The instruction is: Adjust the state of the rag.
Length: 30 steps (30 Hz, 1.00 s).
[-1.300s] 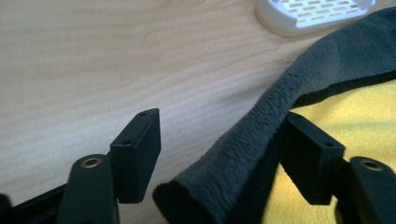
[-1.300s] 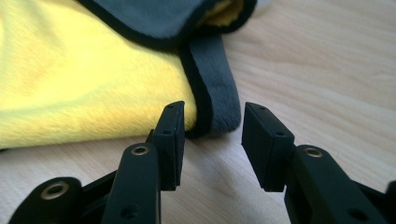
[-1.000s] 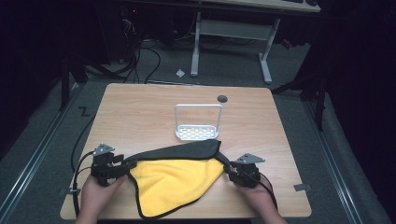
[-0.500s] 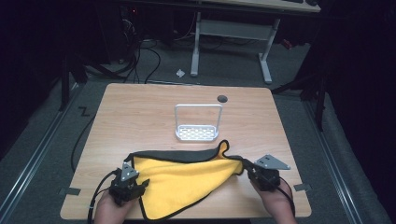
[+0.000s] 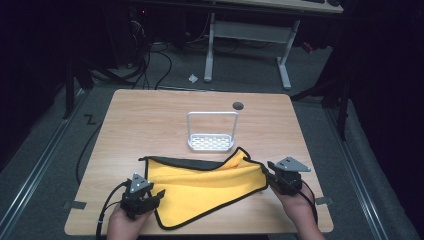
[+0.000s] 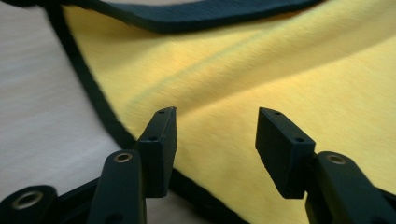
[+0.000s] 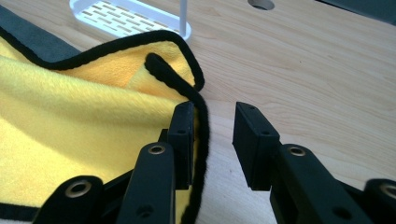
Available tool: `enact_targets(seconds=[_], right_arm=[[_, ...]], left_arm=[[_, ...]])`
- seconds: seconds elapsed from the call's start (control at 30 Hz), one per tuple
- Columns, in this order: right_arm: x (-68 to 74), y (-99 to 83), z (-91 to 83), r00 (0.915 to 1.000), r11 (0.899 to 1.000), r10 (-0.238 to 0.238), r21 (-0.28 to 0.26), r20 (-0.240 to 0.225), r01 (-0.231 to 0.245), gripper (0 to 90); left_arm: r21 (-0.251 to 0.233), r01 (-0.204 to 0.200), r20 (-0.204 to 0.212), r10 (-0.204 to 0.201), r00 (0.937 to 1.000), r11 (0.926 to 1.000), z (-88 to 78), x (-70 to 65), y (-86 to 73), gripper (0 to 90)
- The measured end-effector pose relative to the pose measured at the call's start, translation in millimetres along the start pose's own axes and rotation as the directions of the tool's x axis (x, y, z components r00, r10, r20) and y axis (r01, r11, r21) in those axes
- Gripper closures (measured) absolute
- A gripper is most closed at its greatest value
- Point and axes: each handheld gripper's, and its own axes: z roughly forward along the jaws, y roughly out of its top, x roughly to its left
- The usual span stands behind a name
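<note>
The cloth (image 5: 205, 185) lies between both grippers: left gripper (image 6: 212, 140) spread over its near-left edge, right gripper (image 7: 212, 135) spread, jaws just reopened, hem between them ungripped

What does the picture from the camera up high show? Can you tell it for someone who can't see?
A yellow cloth with a black edge lies partly folded on the near side of a wooden table. A person holds tongs at each end: left tongs and right tongs, both open. A small white rack stands just behind the cloth.
</note>
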Motion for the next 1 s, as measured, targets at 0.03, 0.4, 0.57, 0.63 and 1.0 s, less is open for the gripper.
enact_targets(seconds=[0.03,0.4,0.57,0.63,1.0], right_arm=[[1.1,0.6,1.3,1.0000,1.000,-0.003,-0.002,-0.001,0.003,69.8],[-2.0,-41.3,32.7,0.9984,0.986,0.053,0.160,-0.022,-0.048,68.5],[-0.3,-50.7,24.3,0.9953,0.984,0.097,0.150,-0.013,-0.094,62.2],[5.3,-56.8,13.9,0.9950,0.983,0.098,0.158,-0.016,-0.095,61.0],[31.0,-45.7,-30.4,0.9973,0.997,0.051,0.063,-0.053,-0.048,54.3]], left_arm=[[0.005,-0.004,0.013,0.004,0.9999,1.0000,0.9,-3.3,-1.0,48.2],[0.030,-0.104,-0.028,0.105,0.9941,0.9941,5.2,-16.0,-10.2,46.9],[0.038,-0.116,-0.035,0.118,0.9924,0.9925,0.8,-15.9,-13.9,46.5],[0.028,-0.109,-0.036,0.110,0.9933,0.9936,-4.3,-14.2,-19.7,46.4],[0.006,-0.018,0.032,0.018,0.9993,0.9998,-10.8,-4.2,-9.7,48.5]])
